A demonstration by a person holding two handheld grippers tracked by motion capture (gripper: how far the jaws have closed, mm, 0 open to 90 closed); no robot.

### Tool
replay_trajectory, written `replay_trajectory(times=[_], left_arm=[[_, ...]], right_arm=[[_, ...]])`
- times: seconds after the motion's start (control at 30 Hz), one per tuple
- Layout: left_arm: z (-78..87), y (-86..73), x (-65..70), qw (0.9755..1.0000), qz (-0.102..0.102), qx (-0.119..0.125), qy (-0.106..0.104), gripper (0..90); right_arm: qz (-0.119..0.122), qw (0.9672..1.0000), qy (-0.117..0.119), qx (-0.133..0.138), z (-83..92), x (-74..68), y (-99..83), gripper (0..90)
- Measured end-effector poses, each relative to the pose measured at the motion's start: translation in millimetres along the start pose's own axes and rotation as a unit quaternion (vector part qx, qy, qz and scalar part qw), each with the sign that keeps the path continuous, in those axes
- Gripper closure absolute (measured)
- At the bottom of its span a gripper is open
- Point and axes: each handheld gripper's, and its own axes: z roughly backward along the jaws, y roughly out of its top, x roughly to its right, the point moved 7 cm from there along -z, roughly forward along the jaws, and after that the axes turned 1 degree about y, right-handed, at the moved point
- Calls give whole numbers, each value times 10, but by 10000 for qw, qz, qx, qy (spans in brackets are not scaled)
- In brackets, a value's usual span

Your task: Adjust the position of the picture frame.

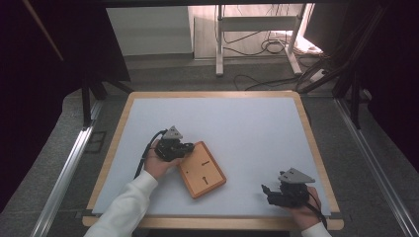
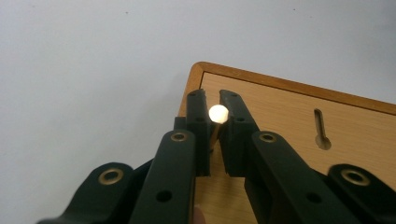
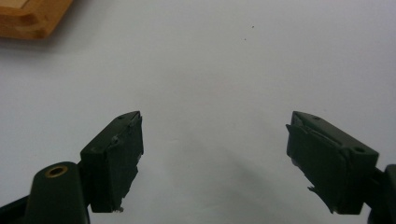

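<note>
A flat wooden board [image 1: 202, 170] with a slot and small holes lies on the white table top, left of centre. My left gripper [image 1: 184, 148] hangs over the board's near-left corner [image 2: 205, 74], shut on a small pale wooden peg [image 2: 218, 113] whose round end shows between the jaws. A keyhole-shaped slot [image 2: 320, 130] sits in the board to the right of the jaws. My right gripper [image 1: 267, 191] rests low near the table's front right, open, with bare white surface between its jaws [image 3: 215, 158]. A corner of the board [image 3: 32, 16] shows at the upper left of the right gripper view.
The white table top [image 1: 237, 123] has a wooden rim [image 1: 113, 148]. Beyond it stand a metal frame [image 1: 257, 29], cables on the floor [image 1: 267, 47] and black stands on both sides. A white sleeve [image 1: 123, 207] comes in at the bottom left.
</note>
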Motion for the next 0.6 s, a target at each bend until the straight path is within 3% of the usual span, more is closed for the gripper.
replay_trajectory(times=[0.23,0.43,0.6], left_arm=[[-75,31,37,10000,-69,-32,-51,837],[-235,39,112,9997,-163,-137,-143,834],[-296,33,126,9996,-110,-153,-210,836]], right_arm=[[4,10000,4,-13,-5,-4,-3,190],[15,10000,25,-42,-16,-12,-11,190],[5,10000,36,-53,-15,-8,-16,190]])
